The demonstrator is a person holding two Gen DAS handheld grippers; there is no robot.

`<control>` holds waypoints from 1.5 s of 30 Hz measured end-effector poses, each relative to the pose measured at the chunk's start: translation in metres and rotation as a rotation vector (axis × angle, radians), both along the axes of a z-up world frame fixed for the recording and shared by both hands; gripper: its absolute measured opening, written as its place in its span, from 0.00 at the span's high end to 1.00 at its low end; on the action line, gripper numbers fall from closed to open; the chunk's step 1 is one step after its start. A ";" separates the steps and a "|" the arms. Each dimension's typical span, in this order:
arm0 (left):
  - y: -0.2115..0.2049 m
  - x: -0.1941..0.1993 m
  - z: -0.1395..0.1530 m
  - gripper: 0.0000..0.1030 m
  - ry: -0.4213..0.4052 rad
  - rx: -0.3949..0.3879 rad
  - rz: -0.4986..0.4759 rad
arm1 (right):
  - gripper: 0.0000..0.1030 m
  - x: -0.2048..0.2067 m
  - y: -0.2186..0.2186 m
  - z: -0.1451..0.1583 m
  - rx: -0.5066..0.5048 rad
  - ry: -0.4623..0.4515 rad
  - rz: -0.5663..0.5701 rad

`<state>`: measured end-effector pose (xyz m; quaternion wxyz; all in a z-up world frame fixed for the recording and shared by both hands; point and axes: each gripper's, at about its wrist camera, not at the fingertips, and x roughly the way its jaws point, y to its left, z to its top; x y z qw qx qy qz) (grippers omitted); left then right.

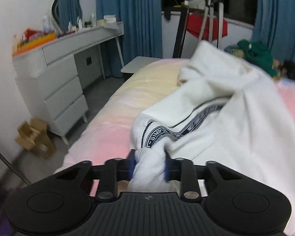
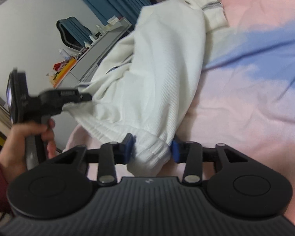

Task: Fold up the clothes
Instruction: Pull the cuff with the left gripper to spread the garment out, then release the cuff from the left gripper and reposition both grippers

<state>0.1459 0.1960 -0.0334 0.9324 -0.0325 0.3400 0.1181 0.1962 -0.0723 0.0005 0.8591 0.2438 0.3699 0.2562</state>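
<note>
One bed (image 2: 255, 102) with a pink and blue cover carries the only garment being worked, a white garment (image 1: 236, 122) with a dark lettered band, lying rumpled and bunched across it rather than flat or squared. No neat fold shows, so I judge most of the folding remains. A green heap (image 1: 255, 53) sits at the far end, apart. The left gripper (image 1: 149, 164) has its jaws pinching a twisted wad of the white cloth; the right gripper (image 2: 153, 150) has its jaws clamped on the ribbed hem.
</note>
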 end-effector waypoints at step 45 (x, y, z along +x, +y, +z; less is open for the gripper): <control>0.013 -0.045 0.100 0.25 -0.203 0.026 -0.043 | 0.09 -0.022 0.074 0.101 -0.134 -0.402 0.024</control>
